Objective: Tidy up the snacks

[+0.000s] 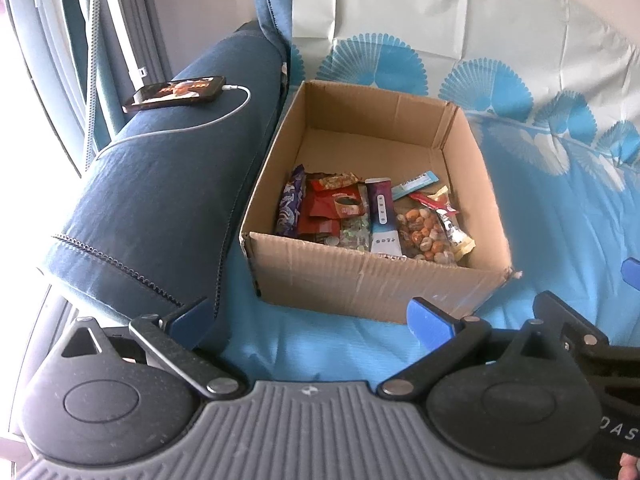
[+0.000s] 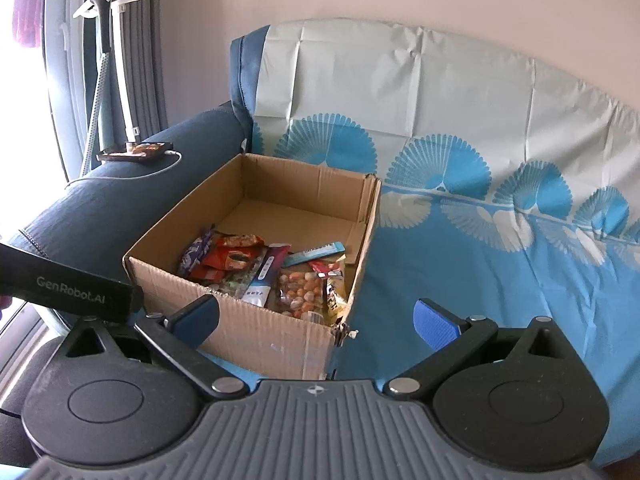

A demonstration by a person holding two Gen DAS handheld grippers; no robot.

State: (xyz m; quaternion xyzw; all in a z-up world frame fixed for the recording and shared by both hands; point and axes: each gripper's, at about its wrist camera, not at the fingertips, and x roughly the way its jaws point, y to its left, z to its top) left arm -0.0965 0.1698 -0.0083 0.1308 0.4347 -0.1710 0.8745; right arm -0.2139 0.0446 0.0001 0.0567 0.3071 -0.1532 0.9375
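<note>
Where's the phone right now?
The phone lies flat on the sofa's dark blue armrest, left of the cardboard box in both wrist views, with a white charging cable plugged in.

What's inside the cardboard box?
Snack packets lie along the near side of the cardboard box: a purple wrapper, red sachets and a bag of coated nuts. The far half shows bare floor. Anything beneath the packets is hidden.
</note>
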